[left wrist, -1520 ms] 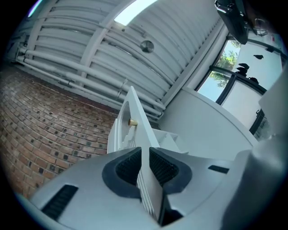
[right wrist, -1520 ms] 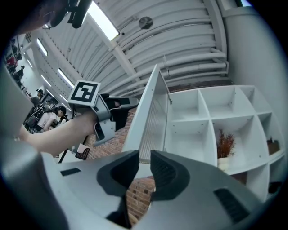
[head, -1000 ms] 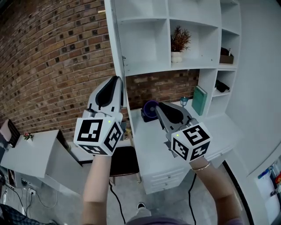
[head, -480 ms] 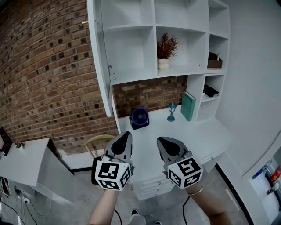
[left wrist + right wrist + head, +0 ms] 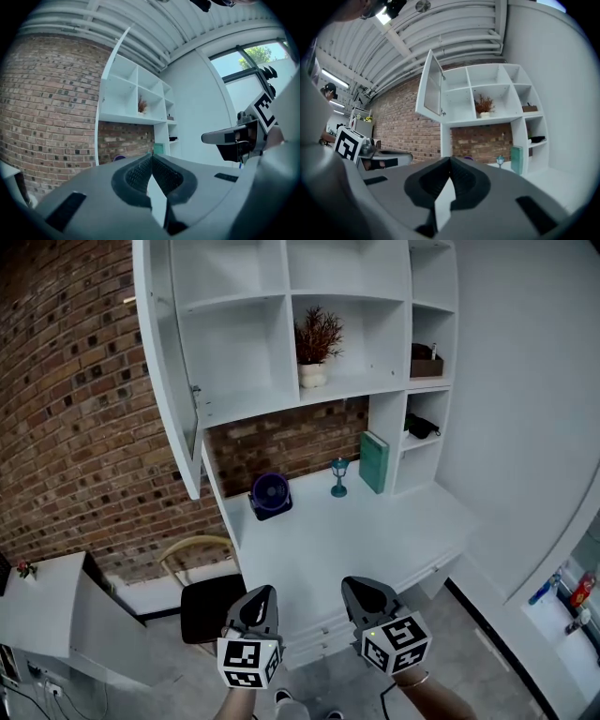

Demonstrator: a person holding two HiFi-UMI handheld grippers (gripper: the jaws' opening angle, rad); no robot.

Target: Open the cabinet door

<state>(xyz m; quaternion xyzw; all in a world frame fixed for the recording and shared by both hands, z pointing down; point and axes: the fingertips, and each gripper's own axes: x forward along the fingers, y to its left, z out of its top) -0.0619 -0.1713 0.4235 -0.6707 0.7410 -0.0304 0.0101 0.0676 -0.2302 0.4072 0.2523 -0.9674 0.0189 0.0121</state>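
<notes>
The white cabinet door [image 5: 167,371] stands swung open at the left of the white shelf unit [image 5: 352,296], hinged on its left side. It also shows in the right gripper view [image 5: 431,89]. My left gripper [image 5: 265,591] and right gripper [image 5: 355,584] hang low at the bottom of the head view, side by side over the desk's front edge and far below the door. Both are shut with nothing between the jaws, as the left gripper [image 5: 151,157] and right gripper [image 5: 450,161] show in their own views. Neither touches the cabinet.
A potted plant [image 5: 316,348] and a small box [image 5: 427,367] sit in the shelves. A blue fan [image 5: 270,495], a goblet [image 5: 338,478] and a green book [image 5: 374,461] stand on the white desk [image 5: 375,540]. Left of the desk are a chair [image 5: 202,601], a brick wall [image 5: 66,427] and a grey cabinet [image 5: 47,606].
Both grippers have sunk from beside the door's edge to the bottom of the head view. The shelf unit now looks farther off. The door stays open.
</notes>
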